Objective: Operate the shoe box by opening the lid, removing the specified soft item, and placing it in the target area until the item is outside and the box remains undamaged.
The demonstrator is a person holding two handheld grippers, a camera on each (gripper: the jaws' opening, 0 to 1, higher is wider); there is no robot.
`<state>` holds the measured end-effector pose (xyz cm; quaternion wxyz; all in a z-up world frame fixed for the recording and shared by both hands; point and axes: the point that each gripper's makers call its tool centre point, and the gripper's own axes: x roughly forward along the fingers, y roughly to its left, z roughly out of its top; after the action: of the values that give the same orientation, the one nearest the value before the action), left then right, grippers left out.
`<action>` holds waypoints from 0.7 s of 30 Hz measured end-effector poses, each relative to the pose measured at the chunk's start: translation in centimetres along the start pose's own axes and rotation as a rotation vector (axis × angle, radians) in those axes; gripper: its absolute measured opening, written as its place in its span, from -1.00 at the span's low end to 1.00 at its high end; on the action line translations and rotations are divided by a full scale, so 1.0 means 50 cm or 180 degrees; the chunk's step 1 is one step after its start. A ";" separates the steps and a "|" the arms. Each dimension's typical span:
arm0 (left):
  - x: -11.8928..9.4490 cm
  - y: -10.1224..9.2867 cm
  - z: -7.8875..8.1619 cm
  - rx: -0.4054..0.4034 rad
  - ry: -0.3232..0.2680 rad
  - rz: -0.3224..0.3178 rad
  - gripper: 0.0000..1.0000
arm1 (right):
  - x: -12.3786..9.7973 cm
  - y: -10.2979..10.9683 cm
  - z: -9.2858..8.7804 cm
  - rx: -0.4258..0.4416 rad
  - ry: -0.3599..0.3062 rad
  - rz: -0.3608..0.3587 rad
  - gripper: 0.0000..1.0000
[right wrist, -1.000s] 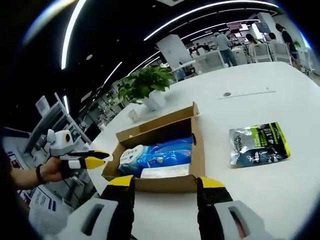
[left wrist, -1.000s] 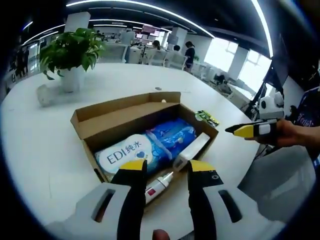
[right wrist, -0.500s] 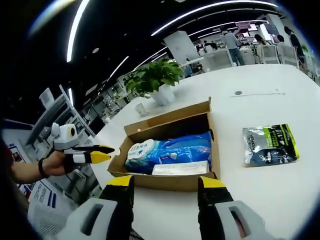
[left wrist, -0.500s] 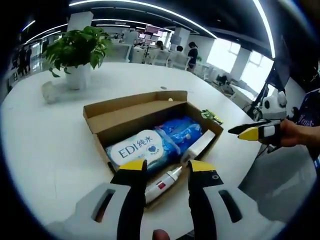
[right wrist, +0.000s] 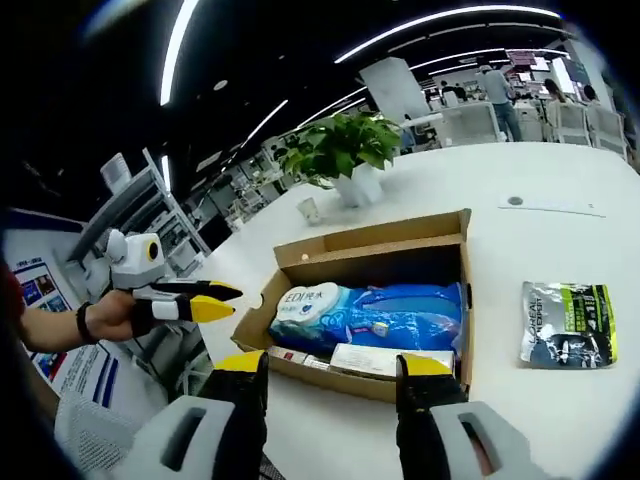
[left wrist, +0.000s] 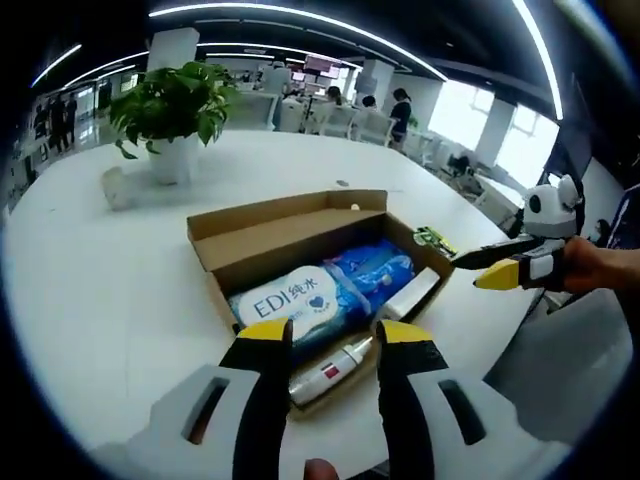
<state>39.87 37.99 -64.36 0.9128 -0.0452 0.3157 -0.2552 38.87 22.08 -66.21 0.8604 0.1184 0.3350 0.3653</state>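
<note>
Brown cardboard, the open shoe box (left wrist: 318,262) sits on the white table (left wrist: 110,280) just ahead of my left gripper (left wrist: 326,333), whose jaws stand apart and empty, the blue wipes pack (right wrist: 375,313) lying inside it beyond my right gripper (right wrist: 332,367), likewise spread, with a green sachet (right wrist: 567,325) right of it.

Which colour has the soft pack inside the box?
Blue with a white label, clearest in the left gripper view: soft pack.

On the table (left wrist: 90,280) the open shoe box (left wrist: 260,235) holds a wipes pack (left wrist: 305,297) beside a tube (left wrist: 330,368), potted plant (left wrist: 172,110) behind, sachet (right wrist: 567,325) alongside.
</note>
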 end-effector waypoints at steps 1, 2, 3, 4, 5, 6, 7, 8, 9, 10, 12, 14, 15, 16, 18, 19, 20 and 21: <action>0.000 -0.001 0.003 -0.0004 -0.0015 0.0023 -0.35 | 0.000 0.006 0.000 -0.0008 0.0006 0.0034 -0.03; 0.000 -0.002 0.004 -0.0005 -0.0022 0.0044 -0.34 | 0.001 0.010 0.001 -0.0016 0.0013 0.0064 -0.03; 0.001 -0.002 0.005 -0.0013 -0.0022 0.0084 -0.33 | 0.001 0.016 0.000 -0.0033 0.0029 0.0106 -0.03; 0.002 -0.002 0.005 -0.0005 -0.0022 0.0128 -0.33 | 0.001 0.017 0.001 -0.0058 0.0043 0.0151 -0.03; 0.003 -0.002 0.005 0.0000 -0.0021 0.0151 -0.32 | 0.001 0.018 0.002 -0.0077 0.0051 0.0182 -0.03; 0.003 -0.003 0.004 -0.0012 -0.0016 0.0181 -0.32 | 0.003 0.021 0.002 -0.0097 0.0062 0.0206 -0.03; 0.003 -0.004 0.005 -0.0016 -0.0019 0.0196 -0.31 | 0.005 0.025 0.002 -0.0107 0.0085 0.0230 -0.03; 0.002 -0.006 0.006 -0.0017 -0.0023 0.0217 -0.31 | 0.006 0.027 0.002 -0.0110 0.0097 0.0248 -0.03; 0.001 -0.007 0.006 -0.0017 -0.0026 0.0236 -0.31 | 0.008 0.031 0.003 -0.0120 0.0106 0.0273 -0.03; 0.001 -0.008 0.006 -0.0020 -0.0028 0.0253 -0.30 | 0.010 0.030 0.005 -0.0130 0.0111 0.0290 -0.03; 0.002 -0.009 0.006 -0.0018 -0.0035 0.0272 -0.30 | 0.015 0.037 0.011 -0.0197 0.0129 0.0336 -0.03; 0.009 -0.004 0.002 0.0013 -0.0018 0.0305 -0.29 | 0.022 0.042 0.017 -0.0323 0.0164 0.0357 -0.03; 0.015 0.001 -0.002 0.0046 0.0012 0.0318 -0.29 | 0.024 0.043 0.019 -0.0356 0.0174 0.0358 -0.03; 0.018 0.005 -0.004 0.0041 0.0038 0.0326 -0.29 | 0.025 0.043 0.022 -0.0333 0.0176 0.0345 -0.03; 0.022 0.009 -0.001 0.0035 0.0053 0.0311 -0.28 | 0.031 0.044 0.033 -0.0297 0.0170 0.0358 -0.03; 0.025 0.010 0.002 0.0103 0.0074 0.0296 -0.27 | 0.038 0.044 0.038 -0.0342 0.0178 0.0378 -0.03; 0.028 0.014 0.002 0.0183 0.0108 0.0294 -0.26 | 0.042 0.043 0.039 -0.0354 0.0199 0.0374 -0.02; 0.030 0.017 0.002 0.0234 0.0135 0.0291 -0.25 | 0.048 0.039 0.043 -0.0365 0.0218 0.0354 -0.02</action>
<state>41.33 37.99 -65.31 0.9176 0.0082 0.3272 -0.2256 40.43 25.24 -64.91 0.8323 0.0748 0.3356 0.4349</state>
